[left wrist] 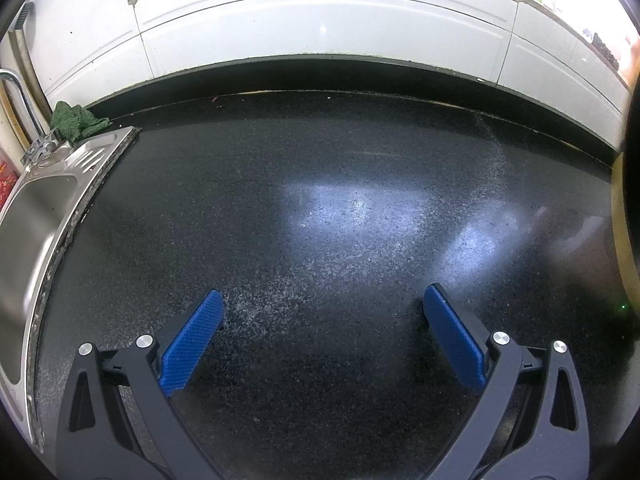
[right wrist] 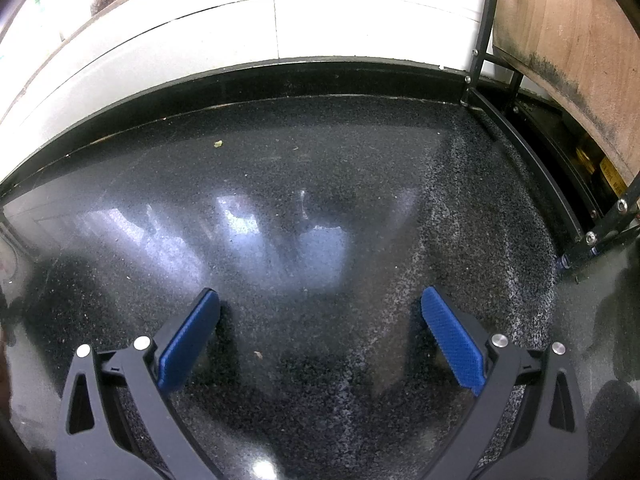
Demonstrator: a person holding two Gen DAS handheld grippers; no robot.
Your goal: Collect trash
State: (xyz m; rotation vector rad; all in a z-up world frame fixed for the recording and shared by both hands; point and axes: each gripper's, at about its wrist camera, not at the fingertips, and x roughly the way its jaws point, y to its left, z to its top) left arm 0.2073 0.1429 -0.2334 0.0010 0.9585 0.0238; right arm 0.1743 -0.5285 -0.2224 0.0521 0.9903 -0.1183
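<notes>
In the left wrist view the left hand-held gripper point(left wrist: 322, 304) hovered over a dark speckled surface point(left wrist: 320, 168), its blue pads point(left wrist: 192, 344) spread wide apart with nothing between them. At the left edge of the frame sat a steel sink point(left wrist: 36, 216) with a tap point(left wrist: 20, 96), and a crumpled green cloth point(left wrist: 76, 120) lay just behind the sink's corner, against the white tiled wall point(left wrist: 320, 28).

In the right wrist view the right hand-held gripper point(right wrist: 320, 300) was likewise spread apart and empty above the same surface. The only trash visible was small: a pale scrap point(right wrist: 218, 143) lay in the upper left of the frame near the wall, and a tiny crumb point(right wrist: 258, 355) lay low in the frame between the fingers. A black metal frame point(right wrist: 520, 168) and a wooden board point(right wrist: 568, 40) filled the upper right.
</notes>
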